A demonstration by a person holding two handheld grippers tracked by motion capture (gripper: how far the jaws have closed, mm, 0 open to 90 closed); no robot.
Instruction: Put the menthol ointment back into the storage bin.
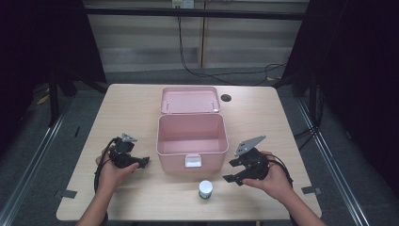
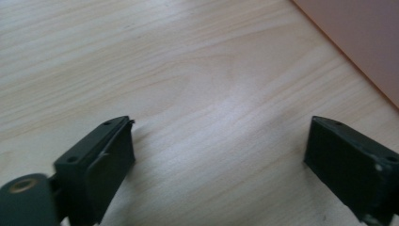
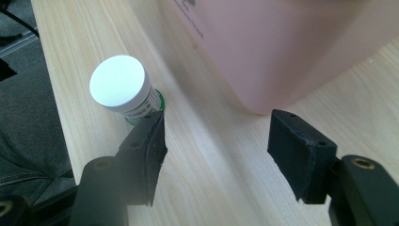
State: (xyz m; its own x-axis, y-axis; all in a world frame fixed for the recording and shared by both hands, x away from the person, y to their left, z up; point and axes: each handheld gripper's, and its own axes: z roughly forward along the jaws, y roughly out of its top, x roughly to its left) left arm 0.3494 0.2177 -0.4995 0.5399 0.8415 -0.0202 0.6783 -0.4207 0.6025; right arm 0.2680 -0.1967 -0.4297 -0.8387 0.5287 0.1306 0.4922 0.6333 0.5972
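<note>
Your left gripper (image 1: 142, 161), lower left, and right gripper (image 1: 230, 170), lower right beside the bottle (image 1: 205, 189), both stand open and empty.

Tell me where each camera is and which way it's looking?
High view: above the person's side of the table, looking forward and down at the open pink box and bottle; both forearms, hands, the left gripper and the right gripper show.
Left gripper view: rides the left gripper, facing bare table beside the box's corner; its two open jaws show.
Right gripper view: rides the right gripper, facing the bottle and box; its two open jaws show.
All views share the box and table.
</note>
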